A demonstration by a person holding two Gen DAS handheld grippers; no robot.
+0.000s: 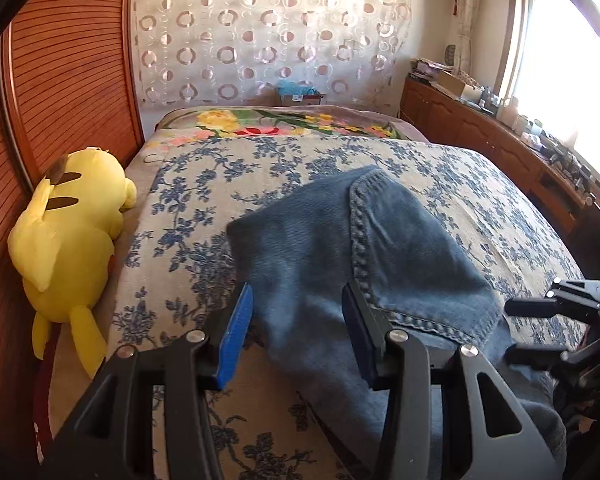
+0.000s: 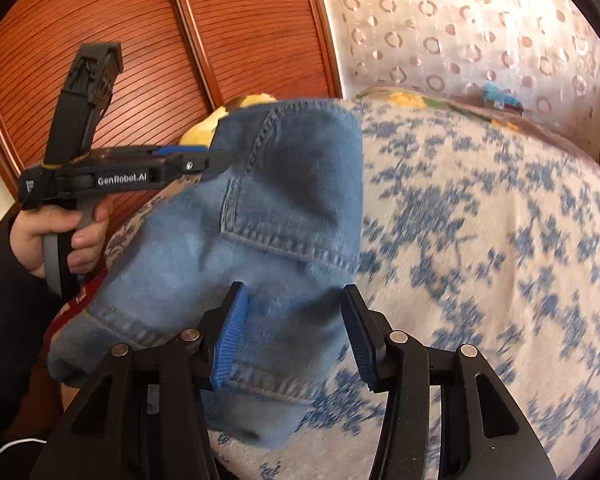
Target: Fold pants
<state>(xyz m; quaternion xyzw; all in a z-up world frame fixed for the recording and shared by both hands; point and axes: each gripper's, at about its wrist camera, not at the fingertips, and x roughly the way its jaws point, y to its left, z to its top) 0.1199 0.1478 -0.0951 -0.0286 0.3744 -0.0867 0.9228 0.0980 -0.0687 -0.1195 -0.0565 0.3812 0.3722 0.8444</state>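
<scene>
Both jaws half apart: left gripper [image 1: 298,330], right gripper [image 2: 294,334] over jeans [image 1: 340,240], gripping nothing.

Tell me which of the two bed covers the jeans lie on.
The blue-flowered cover, cream with small blue sprigs. The jeans rest on it; the bright blanket with yellow and red flowers lies farther back.

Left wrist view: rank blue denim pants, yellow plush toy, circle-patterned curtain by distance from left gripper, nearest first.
1. Blue denim pants: between the left gripper fingers, centre.
2. Yellow plush toy: left edge of bed, by wooden doors.
3. Circle-patterned curtain: far wall, beyond the bed.
</scene>
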